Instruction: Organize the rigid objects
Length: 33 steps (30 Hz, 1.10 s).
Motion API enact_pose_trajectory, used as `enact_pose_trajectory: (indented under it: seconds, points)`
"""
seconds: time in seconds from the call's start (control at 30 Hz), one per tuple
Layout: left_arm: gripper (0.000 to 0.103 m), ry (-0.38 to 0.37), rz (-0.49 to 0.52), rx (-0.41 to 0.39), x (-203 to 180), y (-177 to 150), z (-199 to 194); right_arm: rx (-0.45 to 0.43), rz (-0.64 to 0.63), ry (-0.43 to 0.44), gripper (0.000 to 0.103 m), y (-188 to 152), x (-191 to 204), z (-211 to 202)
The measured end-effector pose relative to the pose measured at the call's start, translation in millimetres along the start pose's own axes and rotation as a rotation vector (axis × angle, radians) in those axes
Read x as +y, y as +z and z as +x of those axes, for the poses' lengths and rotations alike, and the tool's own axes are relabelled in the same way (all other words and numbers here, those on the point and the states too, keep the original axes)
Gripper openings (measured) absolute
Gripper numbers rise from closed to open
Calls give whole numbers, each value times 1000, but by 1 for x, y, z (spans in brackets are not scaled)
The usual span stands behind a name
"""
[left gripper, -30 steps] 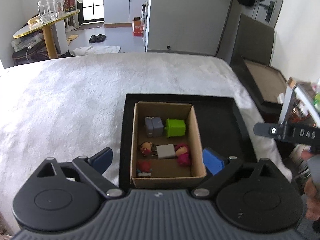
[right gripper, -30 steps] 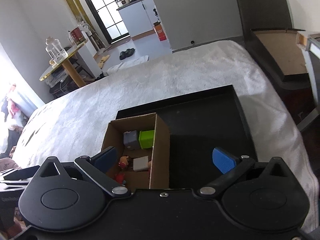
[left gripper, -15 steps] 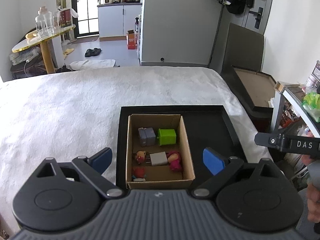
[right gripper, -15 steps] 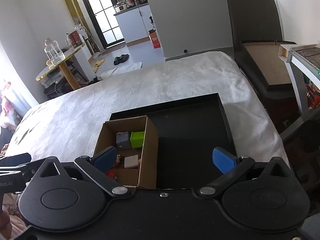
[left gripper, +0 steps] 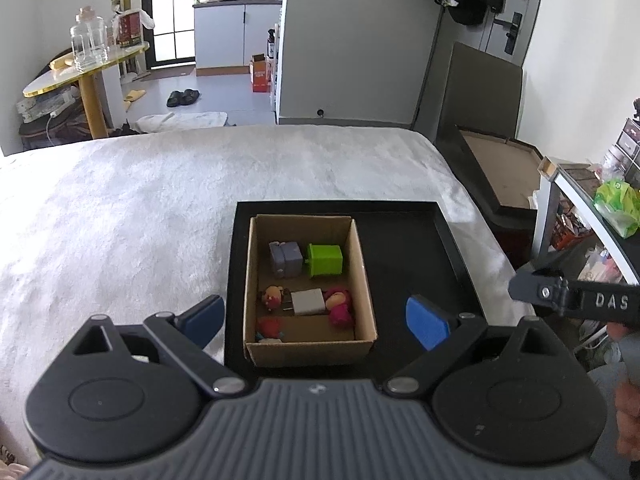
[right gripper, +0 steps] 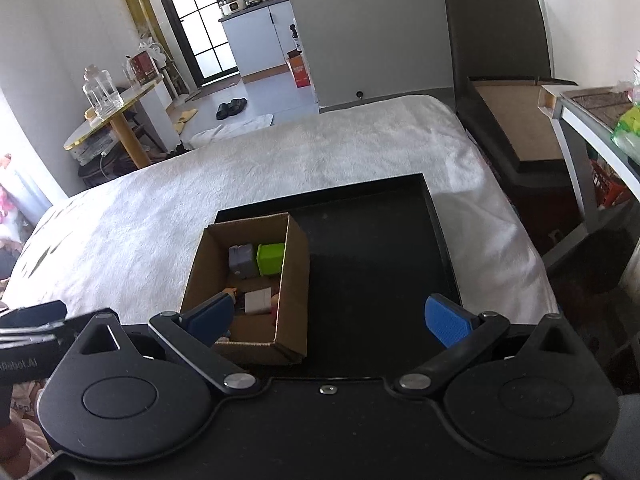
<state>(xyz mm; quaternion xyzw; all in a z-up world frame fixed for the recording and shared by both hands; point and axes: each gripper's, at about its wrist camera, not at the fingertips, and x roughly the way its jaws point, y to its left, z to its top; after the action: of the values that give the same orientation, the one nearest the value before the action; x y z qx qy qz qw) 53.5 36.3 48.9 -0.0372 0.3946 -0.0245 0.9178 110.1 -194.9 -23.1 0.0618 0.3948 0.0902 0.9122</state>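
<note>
You have a white blanket spread over the bed. Past its far edge, a round gold-rimmed table stands at far left, carrying a glass jar and a red box. Black slippers and a white towel lie on the floor. A white cabinet stands beyond. A green bag sits on the shelf at right

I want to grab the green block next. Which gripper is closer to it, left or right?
Probably the left gripper. It is open and lined up with the cardboard box, with the green block straight ahead. The right gripper is open too, but points at the bare black tray.
</note>
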Motion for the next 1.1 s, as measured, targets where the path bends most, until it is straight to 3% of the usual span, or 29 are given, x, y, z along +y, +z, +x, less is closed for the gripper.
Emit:
enact_pose_trajectory:
  seconds: [1.1]
  points:
    - [97, -20, 17, -35, -1, -26, -8, -28, -85, -13, 103, -35, 4, -28]
